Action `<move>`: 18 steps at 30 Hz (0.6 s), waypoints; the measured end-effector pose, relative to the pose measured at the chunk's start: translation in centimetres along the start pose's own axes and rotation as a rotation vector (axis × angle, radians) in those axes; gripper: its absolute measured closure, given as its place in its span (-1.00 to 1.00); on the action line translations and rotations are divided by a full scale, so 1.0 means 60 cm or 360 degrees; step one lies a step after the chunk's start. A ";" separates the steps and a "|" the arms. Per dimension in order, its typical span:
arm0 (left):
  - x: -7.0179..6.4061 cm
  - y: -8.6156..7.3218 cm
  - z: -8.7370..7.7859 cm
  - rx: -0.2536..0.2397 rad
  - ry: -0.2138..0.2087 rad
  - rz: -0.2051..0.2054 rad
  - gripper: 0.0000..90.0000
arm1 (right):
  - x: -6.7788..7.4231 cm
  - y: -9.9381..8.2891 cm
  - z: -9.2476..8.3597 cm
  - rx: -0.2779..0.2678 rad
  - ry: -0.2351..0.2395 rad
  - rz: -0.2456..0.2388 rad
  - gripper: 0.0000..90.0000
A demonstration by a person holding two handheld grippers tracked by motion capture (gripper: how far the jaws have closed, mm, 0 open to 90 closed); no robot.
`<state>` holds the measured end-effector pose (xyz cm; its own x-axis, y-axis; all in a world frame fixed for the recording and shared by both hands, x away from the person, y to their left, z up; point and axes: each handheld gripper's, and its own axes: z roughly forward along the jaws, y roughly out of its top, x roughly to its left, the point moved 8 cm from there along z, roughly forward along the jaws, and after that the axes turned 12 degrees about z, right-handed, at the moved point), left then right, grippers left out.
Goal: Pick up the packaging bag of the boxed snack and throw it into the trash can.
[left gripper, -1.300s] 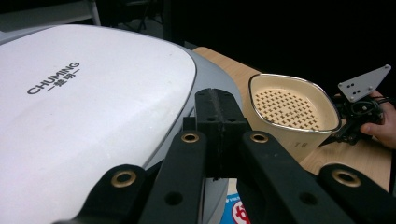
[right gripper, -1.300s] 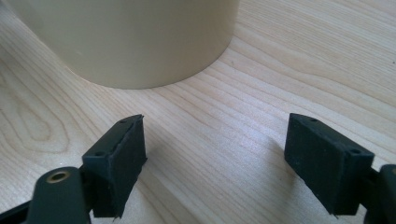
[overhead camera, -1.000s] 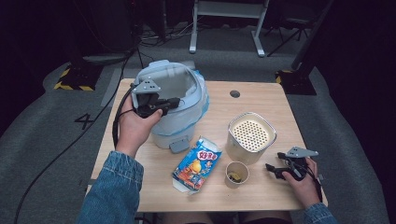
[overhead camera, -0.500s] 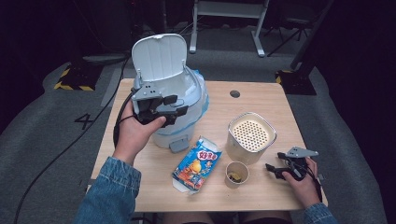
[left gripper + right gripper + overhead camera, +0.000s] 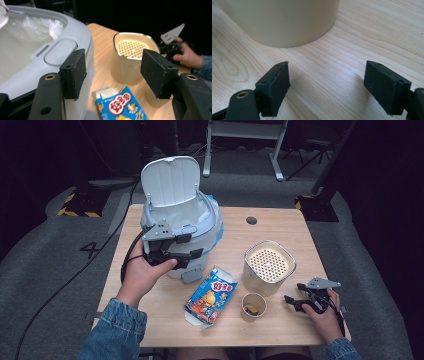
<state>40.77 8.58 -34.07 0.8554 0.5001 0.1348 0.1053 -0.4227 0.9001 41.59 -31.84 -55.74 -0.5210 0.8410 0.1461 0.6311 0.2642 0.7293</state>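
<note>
From above, we note a pale blue bin point(image 5: 200, 227) at the far left of the wooden tabletop point(image 5: 280, 227), its lid point(image 5: 170, 181) standing upright and open, a white liner visible inside. We see the left tongs point(image 5: 192, 255) held against the bin's near rim, the person's left hand point(image 5: 142, 272) wrapped round the body of the tool. Just in front of the bin lies a blue snack box point(image 5: 211, 295), flat, with a small paper cup point(image 5: 253, 306) beside it and a perforated metal canister point(image 5: 269, 266) behind the cup. At the right edge the right tongs point(image 5: 292, 301) rest low by the tabletop, near the cup, gripping nothing. Along the left gripper view, we record the left tongs point(image 5: 113, 72) released: the jaws have just been opening and stand apart with nothing between the pads. The bin's rim and its latch button point(image 5: 60, 51) sit just behind the left-hand pad; the snack box point(image 5: 120, 105) lies below the gap, the canister point(image 5: 132, 57) beyond it, and the other hand point(image 5: 187, 56) farther off. Along the right gripper view, we log the right tongs point(image 5: 327, 85) spread wide over bare wood point(image 5: 367, 32), empty, with the curved cream wall of a container point(image 5: 282, 20) just ahead, clear of both pads.
</note>
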 end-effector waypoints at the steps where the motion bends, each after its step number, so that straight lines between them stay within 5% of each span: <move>1: -0.006 -0.002 0.000 -0.0005 -0.0009 0.0005 -0.19 | 0.000 0.000 0.000 0.0000 0.0000 0.0000 -0.54; 7: -0.036 -0.029 0.003 0.0015 -0.0067 0.0013 -0.23 | 0.000 0.000 0.000 0.0001 0.0000 0.0001 -0.54; 18: -0.050 -0.118 0.049 0.0163 -0.0053 -0.0050 -0.29 | 0.000 0.000 0.000 0.0001 0.0000 0.0000 -0.54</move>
<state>38.93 7.87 -42.07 0.8671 0.4897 0.0916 0.1822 -0.4829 0.8565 41.60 -31.84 -55.75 -0.5210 0.8409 0.1461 0.6314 0.2646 0.7289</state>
